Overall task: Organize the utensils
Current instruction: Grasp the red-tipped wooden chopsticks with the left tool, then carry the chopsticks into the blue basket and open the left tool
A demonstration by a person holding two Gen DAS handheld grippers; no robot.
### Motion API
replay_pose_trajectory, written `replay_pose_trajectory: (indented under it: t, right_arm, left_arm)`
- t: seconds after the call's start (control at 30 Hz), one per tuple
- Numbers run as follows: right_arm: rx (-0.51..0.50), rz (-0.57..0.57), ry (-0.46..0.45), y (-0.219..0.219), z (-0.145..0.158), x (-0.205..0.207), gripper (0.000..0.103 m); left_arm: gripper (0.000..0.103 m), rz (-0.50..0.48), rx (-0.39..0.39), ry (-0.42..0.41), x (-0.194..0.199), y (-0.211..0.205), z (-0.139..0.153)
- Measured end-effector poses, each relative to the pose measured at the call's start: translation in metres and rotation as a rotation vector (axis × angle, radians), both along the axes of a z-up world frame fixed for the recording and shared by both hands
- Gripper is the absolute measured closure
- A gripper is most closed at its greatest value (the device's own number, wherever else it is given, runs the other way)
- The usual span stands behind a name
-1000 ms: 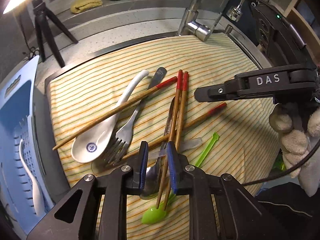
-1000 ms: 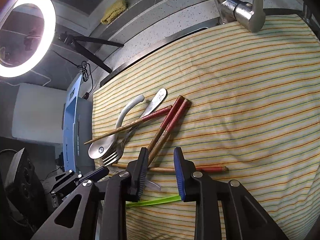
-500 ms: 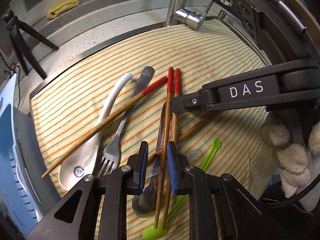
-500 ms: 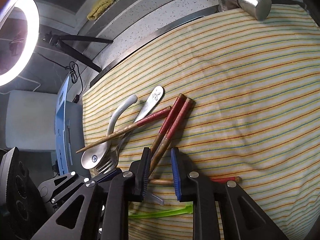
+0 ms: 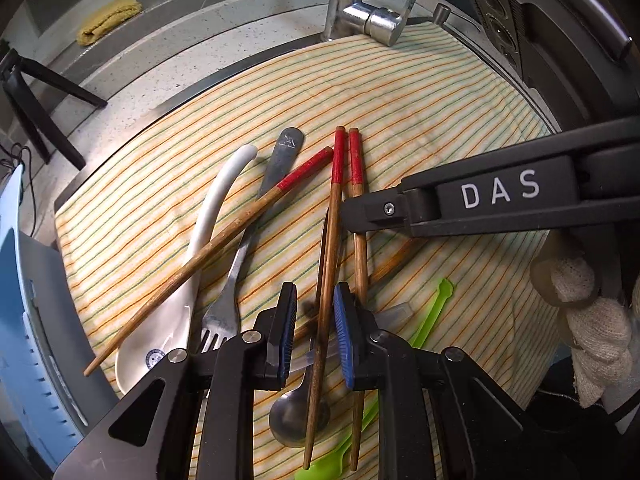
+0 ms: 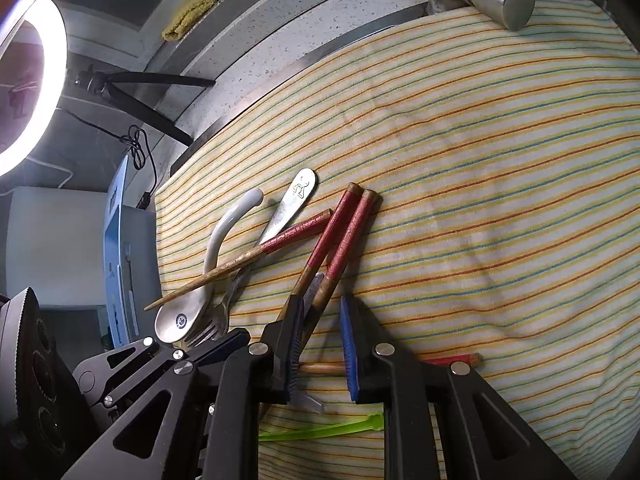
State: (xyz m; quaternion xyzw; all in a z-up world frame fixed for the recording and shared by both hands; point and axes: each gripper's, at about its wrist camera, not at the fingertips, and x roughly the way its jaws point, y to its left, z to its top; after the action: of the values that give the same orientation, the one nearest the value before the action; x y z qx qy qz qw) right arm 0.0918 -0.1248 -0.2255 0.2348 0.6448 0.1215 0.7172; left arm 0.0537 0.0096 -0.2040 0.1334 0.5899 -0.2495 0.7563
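On the striped cloth (image 5: 400, 92) spread over the sink, the utensils lie in a loose heap. At its near edge the left gripper (image 5: 314, 336) points steeply down, its blue pads drawn close but with a narrow gap. One red-tipped chopstick (image 5: 330, 264) runs through that gap, and neither pad visibly presses on it. A second red-tipped chopstick (image 5: 356, 160) lies just beside it, passing under the right-hand pad. A third chopstick (image 5: 224, 236) slants across a white ceramic spoon (image 5: 208, 216) and a fork (image 5: 234, 280). A metal spoon (image 5: 292, 420) and a green plastic spoon (image 5: 430, 320) lie beneath the pair. The right gripper (image 6: 320, 344), held in a gloved hand (image 5: 592, 320), reaches in from the side with its pads set narrowly apart. A fourth chopstick (image 6: 320, 368) lies crosswise on the cloth between them, unpinched. A blue rack (image 5: 24, 320) stands beside the cloth, and a faucet (image 5: 368, 20) at its far edge.
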Motion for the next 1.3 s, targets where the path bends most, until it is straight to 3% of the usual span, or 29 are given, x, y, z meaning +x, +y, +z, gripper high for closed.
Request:
replay_pose_trajectory:
  t: [0.17,0.6,0.9,1.1,1.3]
  right_arm:
    - [0.002,-0.001,-0.002,0.004,-0.002,0.001,0.091]
    - [0.139,-0.118,0.016,-0.034,0.001,-0.021,0.096]
    - [0.185,-0.162,-0.067,-0.056,0.036,-0.028,0.096]
    - [0.219,-0.117,-0.142,-0.036,0.072,-0.017,0.096]
    - [0.246,-0.014,-0.185,0.022,0.096,-0.001,0.096]
  left_arm:
    - [0.097,-0.010,-0.010,0.010,0.006,-0.007,-0.003]
    - [0.098,0.014,-0.092,0.043,0.000,0.001,0.001]
    - [0.098,0.041,-0.173,0.002,-0.015,0.012,0.032]
    - [0.098,0.118,-0.212,-0.051,-0.017,0.043,0.057]
    - [0.098,0.227,-0.208,-0.118,-0.024,0.096,0.077]
